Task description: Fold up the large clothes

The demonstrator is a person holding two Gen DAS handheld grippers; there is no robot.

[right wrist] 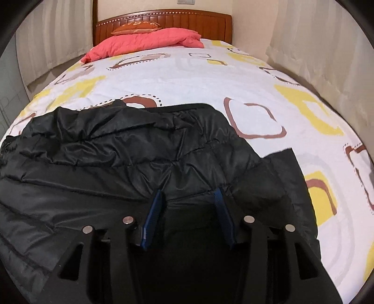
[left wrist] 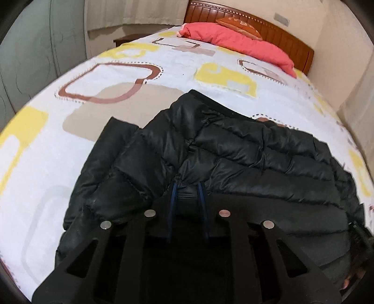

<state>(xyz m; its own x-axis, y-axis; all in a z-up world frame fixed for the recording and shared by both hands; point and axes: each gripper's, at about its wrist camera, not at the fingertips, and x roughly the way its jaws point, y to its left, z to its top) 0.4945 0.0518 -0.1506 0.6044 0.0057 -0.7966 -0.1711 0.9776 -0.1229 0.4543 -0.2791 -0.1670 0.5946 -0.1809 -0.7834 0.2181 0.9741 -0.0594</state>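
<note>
A black quilted puffer jacket (left wrist: 233, 149) lies on the bed at its near end; it also fills the near half of the right wrist view (right wrist: 131, 154). My left gripper (left wrist: 187, 190) has its blue-padded fingers close together, pinching a fold of the jacket's near edge. My right gripper (right wrist: 190, 194) has its fingers wider apart, with the jacket's near edge between them; the fabric bunches at the tips. A sleeve (left wrist: 109, 140) lies out to the left, and another dark part (right wrist: 287, 168) sticks out at the right.
The bed has a white sheet (left wrist: 163, 65) with yellow and brown squares. A pink folded quilt (right wrist: 145, 43) and an orange pillow (right wrist: 136, 25) lie by the wooden headboard (right wrist: 187, 21). Curtains (right wrist: 315, 42) hang along the right side, a wardrobe (left wrist: 35, 46) stands left.
</note>
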